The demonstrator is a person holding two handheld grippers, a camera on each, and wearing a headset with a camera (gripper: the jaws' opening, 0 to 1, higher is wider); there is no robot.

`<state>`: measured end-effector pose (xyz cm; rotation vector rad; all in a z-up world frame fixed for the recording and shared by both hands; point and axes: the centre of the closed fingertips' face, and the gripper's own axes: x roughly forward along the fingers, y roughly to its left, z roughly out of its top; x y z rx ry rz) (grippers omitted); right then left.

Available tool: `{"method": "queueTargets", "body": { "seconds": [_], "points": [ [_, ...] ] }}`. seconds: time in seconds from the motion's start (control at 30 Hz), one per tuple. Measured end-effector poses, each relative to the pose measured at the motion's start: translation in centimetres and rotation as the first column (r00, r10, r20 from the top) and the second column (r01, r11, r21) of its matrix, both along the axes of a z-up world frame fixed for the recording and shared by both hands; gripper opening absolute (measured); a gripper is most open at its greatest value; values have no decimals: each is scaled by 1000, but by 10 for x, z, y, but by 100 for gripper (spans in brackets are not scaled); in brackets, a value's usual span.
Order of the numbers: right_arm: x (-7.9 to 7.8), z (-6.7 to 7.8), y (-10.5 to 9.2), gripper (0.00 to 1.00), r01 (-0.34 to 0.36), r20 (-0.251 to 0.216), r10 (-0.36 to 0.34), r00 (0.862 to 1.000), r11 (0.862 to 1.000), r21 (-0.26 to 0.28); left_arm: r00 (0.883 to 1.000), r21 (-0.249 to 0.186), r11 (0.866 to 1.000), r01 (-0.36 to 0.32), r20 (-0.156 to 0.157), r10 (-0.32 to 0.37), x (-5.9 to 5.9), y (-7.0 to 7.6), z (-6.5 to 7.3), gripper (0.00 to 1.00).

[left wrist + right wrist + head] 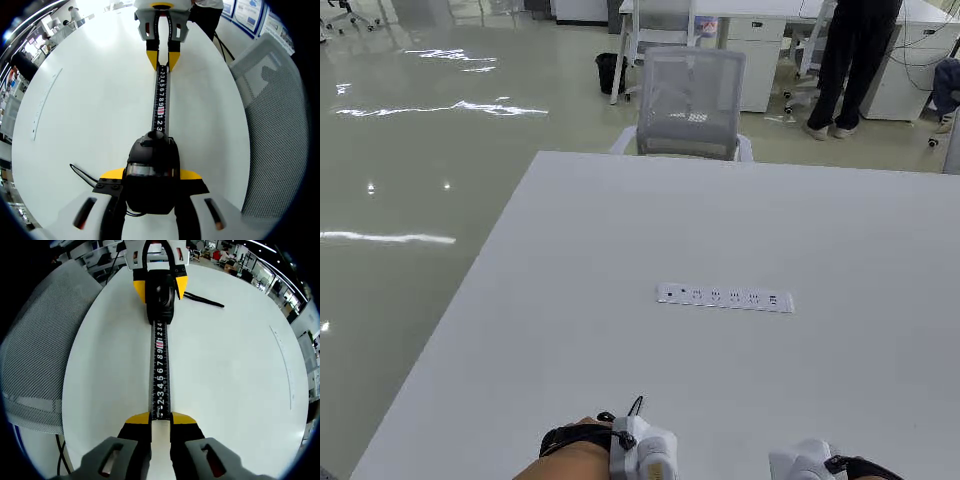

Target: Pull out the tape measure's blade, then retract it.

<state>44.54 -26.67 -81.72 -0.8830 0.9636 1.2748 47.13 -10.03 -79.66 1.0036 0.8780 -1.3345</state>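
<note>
A black tape measure case [152, 172] sits between the yellow-tipped jaws of my left gripper [152, 176], which is shut on it. Its black blade [160, 95] with white numbers runs straight out over the white table [90, 110] to my right gripper [160, 57]. In the right gripper view, my right gripper [160, 419] is shut on the blade's end. The blade [160, 375] leads back to the case [160, 297], held by my left gripper [160, 287]. In the head view, both gripper bodies sit at the bottom edge, left [645, 452] and right [805, 463].
A white power strip [725, 297] lies mid-table. A grey mesh chair [690, 100] stands at the table's far edge, and a person [850, 60] stands beyond it. A black cord [202, 300] trails beside the case. Another mesh chair [280, 125] is close to the near edge.
</note>
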Motion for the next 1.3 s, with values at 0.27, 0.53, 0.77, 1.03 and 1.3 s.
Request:
{"method": "queueTargets", "body": {
  "seconds": [0.27, 0.53, 0.77, 1.03, 1.3],
  "points": [
    [-2, 3, -4, 12, 2, 16, -2, 1000, 1000, 6, 1000, -5, 1000, -3, -3, 3, 0, 0, 0, 33],
    [-3, 3, -12, 12, 3, 15, -3, 1000, 1000, 2, 1000, -7, 1000, -4, -6, 4, 0, 0, 0, 33],
    [-4, 1, -17, 12, 2, 9, -2, 1000, 1000, -8, 1000, -6, 1000, -4, -5, 4, 0, 0, 1, 33],
    [-4, 1, -27, 12, 10, 11, -10, 1000, 1000, -14, 1000, -6, 1000, -5, -5, 5, 0, 0, 0, 33],
    [-5, 3, -31, 12, 18, 14, -18, 1000, 1000, -14, 1000, -5, 1000, -5, -6, 5, 1, 1, 0, 33]
  ]
}}
